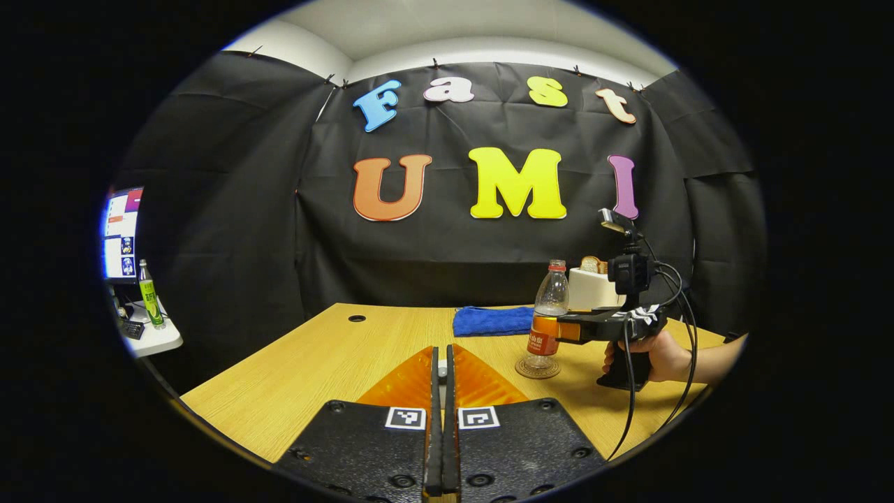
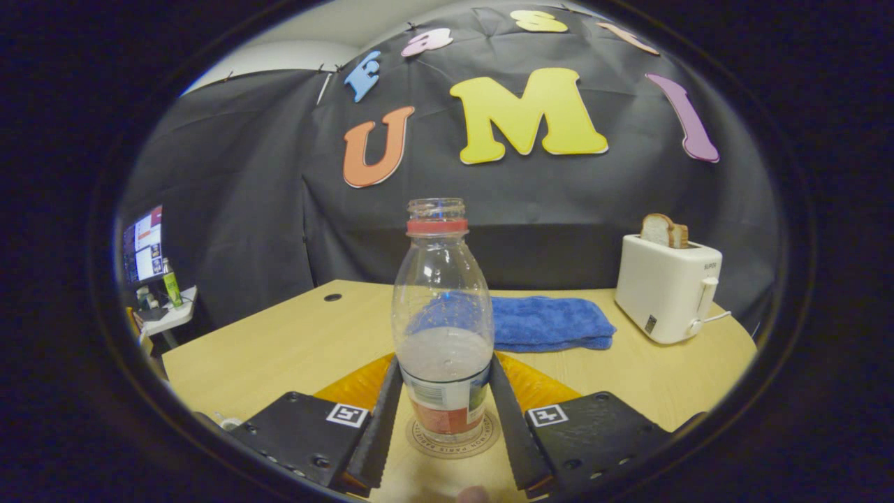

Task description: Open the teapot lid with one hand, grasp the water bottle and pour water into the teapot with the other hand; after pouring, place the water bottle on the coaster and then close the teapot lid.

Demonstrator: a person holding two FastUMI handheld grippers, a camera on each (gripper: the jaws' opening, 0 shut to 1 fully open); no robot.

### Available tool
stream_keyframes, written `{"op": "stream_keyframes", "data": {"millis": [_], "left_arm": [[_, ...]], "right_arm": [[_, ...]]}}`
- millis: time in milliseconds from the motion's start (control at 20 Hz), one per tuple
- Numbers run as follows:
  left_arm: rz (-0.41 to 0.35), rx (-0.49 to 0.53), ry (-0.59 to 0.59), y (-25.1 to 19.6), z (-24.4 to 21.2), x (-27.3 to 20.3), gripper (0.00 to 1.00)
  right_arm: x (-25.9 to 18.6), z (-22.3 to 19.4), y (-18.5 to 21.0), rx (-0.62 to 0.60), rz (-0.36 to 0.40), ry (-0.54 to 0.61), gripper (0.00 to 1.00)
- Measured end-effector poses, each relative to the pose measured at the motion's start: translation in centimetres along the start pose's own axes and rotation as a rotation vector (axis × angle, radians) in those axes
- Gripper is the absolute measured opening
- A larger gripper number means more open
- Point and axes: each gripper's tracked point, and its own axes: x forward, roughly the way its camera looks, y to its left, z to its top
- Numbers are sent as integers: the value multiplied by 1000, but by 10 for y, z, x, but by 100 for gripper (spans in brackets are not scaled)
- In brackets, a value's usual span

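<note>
1. Your right gripper (image 2: 444, 426) had its fingers around the bottle (image 2: 441, 328), touching its sides.
2. The bottle stood upright on the coaster (image 2: 454, 441), before the towel (image 2: 548, 321).
3. Your left gripper (image 1: 441, 447) fingers were closed, holding nothing.

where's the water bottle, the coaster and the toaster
water bottle (image 2: 441, 307), right gripper view, clear upper body
coaster (image 2: 487, 434), right gripper view, rim right of the bottle's base
toaster (image 2: 663, 286), right gripper view, front wall
</note>
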Motion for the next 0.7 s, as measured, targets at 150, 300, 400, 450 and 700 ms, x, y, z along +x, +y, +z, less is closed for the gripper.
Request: {"op": "stream_keyframes", "data": {"millis": [150,300,400,450,700], "left_arm": [[2,-3,2,2,-1,1,3],[2,-3,3,2,-1,0,3],[2,-2,3,2,-2,0,3],[2,-2,4,1,-2,0,3],[0,-2,7,-1,-2,1,3]], "right_arm": [[2,-3,-3,4,4,-4,68],[2,-4,-5,2,-1,-8,67],[2,-6,-5,4,-1,-7,71],[3,-7,-5,4,-4,-1,74],[-2,-7,-3,1,-2,-13,97]]}}
